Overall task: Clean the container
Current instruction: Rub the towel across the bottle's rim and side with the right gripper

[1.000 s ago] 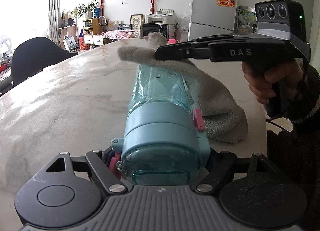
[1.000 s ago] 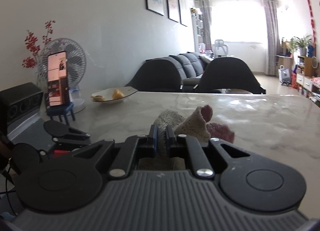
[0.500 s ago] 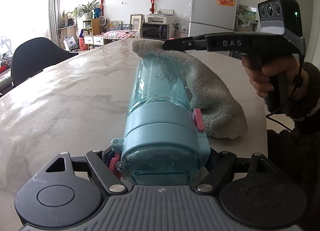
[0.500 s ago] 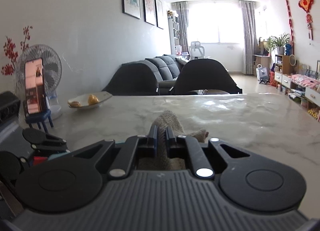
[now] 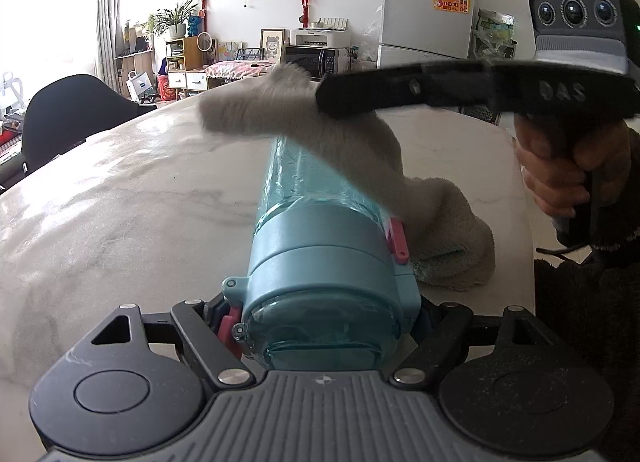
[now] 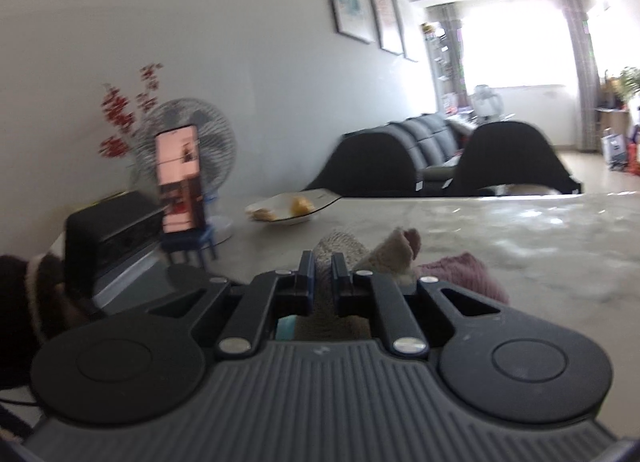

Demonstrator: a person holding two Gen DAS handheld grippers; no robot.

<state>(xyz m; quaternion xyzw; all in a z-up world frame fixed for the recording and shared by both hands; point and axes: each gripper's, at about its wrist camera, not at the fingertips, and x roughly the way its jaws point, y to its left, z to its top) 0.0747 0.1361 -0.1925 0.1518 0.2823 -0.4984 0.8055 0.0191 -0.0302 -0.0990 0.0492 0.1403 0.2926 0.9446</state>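
Bottle (image 5: pixel 320 238) and cloth (image 5: pixel 400 166) are each held by one of the two grippers. The left gripper (image 5: pixel 324 318) is seen from its own camera with its jaws set partly apart and clamped on the capped end of the bottle, one finger on each side of the blue lid (image 5: pixel 324 262). The bottle is held lying down above the marble table (image 5: pixel 120 202): its long axis runs straight away from the left gripper's camera, the lid end nearest the gripper and the clear teal body pointing toward the far side of the table. A pink latch (image 5: pixel 396 242) is seen on the right side of the lid. The right gripper (image 6: pixel 322 274) is closed, its two fingers pressed together on a fold of the grey cloth, which is pinched between the pads. In the left wrist view this gripper is seen from the side, blurred, reaching across above the far part of the bottle from the right, gripped by a hand (image 5: pixel 568 174) in a dark sleeve. The cloth is draped over the clear body of the bottle, touching it; one end sticks out to the left beyond the fingertips, and the rest hangs down the right side and is bunched on the table just beside the bottle.
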